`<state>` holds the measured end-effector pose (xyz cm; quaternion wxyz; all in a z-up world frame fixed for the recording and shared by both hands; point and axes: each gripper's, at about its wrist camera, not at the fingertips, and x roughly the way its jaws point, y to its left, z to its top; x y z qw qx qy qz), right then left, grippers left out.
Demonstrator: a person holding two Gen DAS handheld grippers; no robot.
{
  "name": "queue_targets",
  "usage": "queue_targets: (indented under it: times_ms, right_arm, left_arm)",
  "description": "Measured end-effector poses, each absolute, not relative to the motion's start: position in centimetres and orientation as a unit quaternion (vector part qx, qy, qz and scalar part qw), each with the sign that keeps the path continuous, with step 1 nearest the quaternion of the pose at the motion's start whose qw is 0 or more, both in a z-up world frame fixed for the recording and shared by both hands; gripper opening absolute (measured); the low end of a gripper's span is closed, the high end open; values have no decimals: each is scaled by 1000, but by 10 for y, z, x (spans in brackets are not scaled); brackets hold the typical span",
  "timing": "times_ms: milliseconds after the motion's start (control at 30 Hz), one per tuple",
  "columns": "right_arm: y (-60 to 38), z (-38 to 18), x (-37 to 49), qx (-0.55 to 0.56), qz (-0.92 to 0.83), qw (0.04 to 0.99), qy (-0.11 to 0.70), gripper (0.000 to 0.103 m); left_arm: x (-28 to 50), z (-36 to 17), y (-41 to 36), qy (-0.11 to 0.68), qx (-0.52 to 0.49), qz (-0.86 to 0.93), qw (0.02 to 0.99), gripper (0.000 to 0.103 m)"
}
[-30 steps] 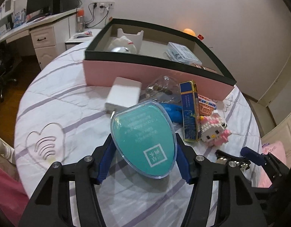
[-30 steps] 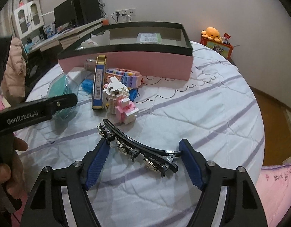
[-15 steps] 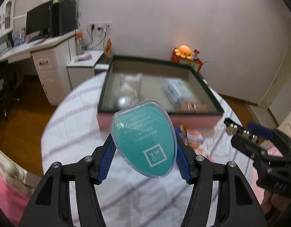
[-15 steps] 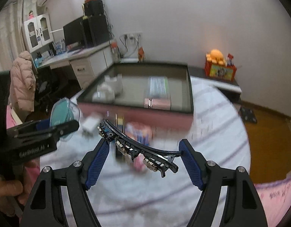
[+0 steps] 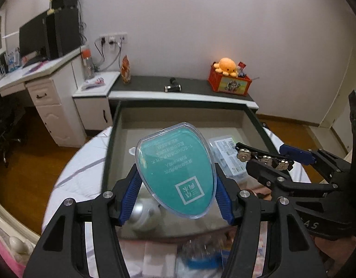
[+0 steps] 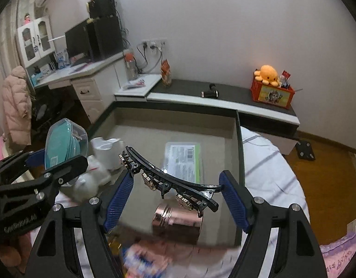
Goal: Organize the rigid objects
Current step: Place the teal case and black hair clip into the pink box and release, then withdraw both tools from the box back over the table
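Right, we've got both grippers up over the open pink box w/ dark green rim, which sits on the white bed sheet w/ lilac stripes.

Left gripper: blue pads partly closed, pinching the teal egg-shaped case in clear plastic shell by its two sides; case tilts up, printed face to the camera. In the right wrist view we see it edge-on at far left, above the box's left rim.

Right gripper: jaws set wider, clamping the long black curved hair clip w/ rhinestone studs end to end, clip running diagonally, high left to low right.

Inside the box, below us: flat clear packet w/ green-edged label, copper-coloured metal cylinder, white cup-like item. Near edge blurred; we can't tell the bits lying there.
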<state>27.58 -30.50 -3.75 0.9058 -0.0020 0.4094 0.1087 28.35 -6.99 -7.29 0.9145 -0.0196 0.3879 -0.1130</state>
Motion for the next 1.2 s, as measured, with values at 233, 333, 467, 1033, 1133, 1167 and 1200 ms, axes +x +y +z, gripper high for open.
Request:
queue_targets:
  times_ms: [233, 333, 467, 1033, 1133, 1167, 1200]
  right_arm:
    - [-307, -62, 299, -25, 96, 895, 436, 79]
    - [-306, -68, 303, -30, 96, 891, 443, 79]
    - [-305, -75, 305, -38, 96, 888, 449, 79]
    - [-309, -28, 257, 10, 102, 910, 403, 103]
    - [-307, -10, 235, 18, 101, 917, 385, 103]
    - [-306, -5, 229, 18, 101, 919, 381, 103]
    - [-304, 0, 221, 18, 100, 921, 375, 103]
  left_arm:
    - [306, -99, -76, 412, -22, -114, 904, 61]
    - [308, -104, -77, 416, -17, -113, 902, 61]
    - [306, -104, -79, 415, -7, -106, 903, 72]
    - [216, -32, -38, 308, 0, -46, 950, 103]
    - [195, -20, -30, 297, -3, -38, 954, 103]
    - [189, -18, -28, 295, -2, -35, 955, 103]
    - [182, -15, -26, 293, -2, -32, 956, 103]
